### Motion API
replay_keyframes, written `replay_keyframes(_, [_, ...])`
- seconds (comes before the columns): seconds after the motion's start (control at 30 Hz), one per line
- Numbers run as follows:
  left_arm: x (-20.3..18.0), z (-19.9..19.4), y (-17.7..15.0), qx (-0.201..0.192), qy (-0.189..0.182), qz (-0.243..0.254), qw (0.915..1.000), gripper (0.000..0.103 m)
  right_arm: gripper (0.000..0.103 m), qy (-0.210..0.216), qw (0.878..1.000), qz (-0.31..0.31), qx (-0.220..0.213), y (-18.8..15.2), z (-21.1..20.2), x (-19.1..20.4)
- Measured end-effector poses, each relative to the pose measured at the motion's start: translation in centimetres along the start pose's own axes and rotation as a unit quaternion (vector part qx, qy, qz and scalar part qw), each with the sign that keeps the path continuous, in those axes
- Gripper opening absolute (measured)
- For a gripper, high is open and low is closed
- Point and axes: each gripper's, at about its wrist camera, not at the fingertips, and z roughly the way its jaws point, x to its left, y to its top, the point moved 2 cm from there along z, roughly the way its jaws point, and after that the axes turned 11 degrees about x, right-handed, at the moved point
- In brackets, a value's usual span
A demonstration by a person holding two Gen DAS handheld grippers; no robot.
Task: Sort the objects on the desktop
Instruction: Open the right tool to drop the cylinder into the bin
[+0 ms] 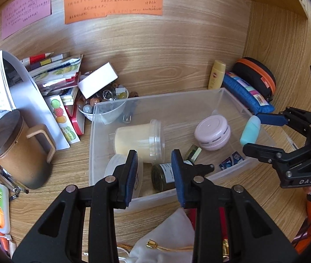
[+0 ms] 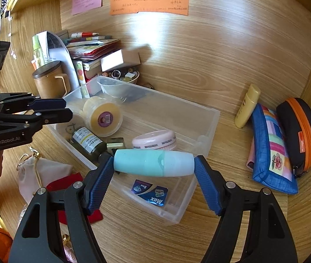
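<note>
A clear plastic bin (image 1: 102,111) (image 2: 210,118) stands on the desk. In it lie a cream tub (image 1: 140,139) (image 2: 104,116), a pink round case (image 1: 212,134) (image 2: 154,142), a dark jar (image 1: 163,176) (image 2: 88,143) and a blue packet (image 2: 150,192). My right gripper (image 2: 154,164) (image 1: 251,131) is shut end to end on a mint green tube (image 2: 154,163) (image 1: 250,132) and holds it over the bin's right end. My left gripper (image 1: 154,177) (image 2: 65,109) is open and empty over the bin's near left edge.
A brown lidded mug (image 1: 17,151), books and papers (image 1: 52,81) and a bowl of beads (image 1: 102,100) crowd the left. A yellow bottle (image 2: 247,106), blue pouch (image 2: 272,149) and black-orange case (image 2: 301,131) lie right of the bin. A white drawstring bag (image 1: 166,239) lies in front.
</note>
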Motion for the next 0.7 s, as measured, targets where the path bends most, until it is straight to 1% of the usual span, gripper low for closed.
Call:
replay_keyframes(0.07, [0.1, 0.3, 0.0, 0.003, -0.002, 0.000, 1.0000, 0.031, 0.071, 0.004, 1.000, -0.004, 0.005, 0.1, 0.3, 0.3])
replay_keyframes(0.37, [-0.2, 0.2, -0.4, 0.001, -0.003, 0.003, 1.0000, 0.032, 0.071, -0.011, 1.000, -0.009, 0.012, 0.7, 0.9, 0.8])
replay_keyframes(0.6, [-0.3, -0.2, -0.5, -0.004, 0.001, 0.005, 1.0000, 0.042, 0.073, -0.023, 1.000, -0.009, 0.014, 0.8, 0.9, 0.9])
replay_keyframes(0.63, [-0.3, -0.4, -0.5, -0.008, 0.004, 0.003, 1.0000, 0.044, 0.073, -0.024, 1.000, -0.009, 0.014, 0.9, 0.9, 0.9])
replay_keyframes(0.67, [-0.3, -0.6, -0.5, -0.010, 0.005, 0.002, 0.9999, 0.049, 0.073, -0.026, 1.000, -0.009, 0.014, 0.9, 0.9, 0.9])
replay_keyframes(0.7, [-0.2, -0.8, -0.6, -0.014, 0.009, 0.001, 0.9999, 0.053, 0.074, -0.028, 0.999, -0.009, 0.014, 0.9, 0.9, 0.9])
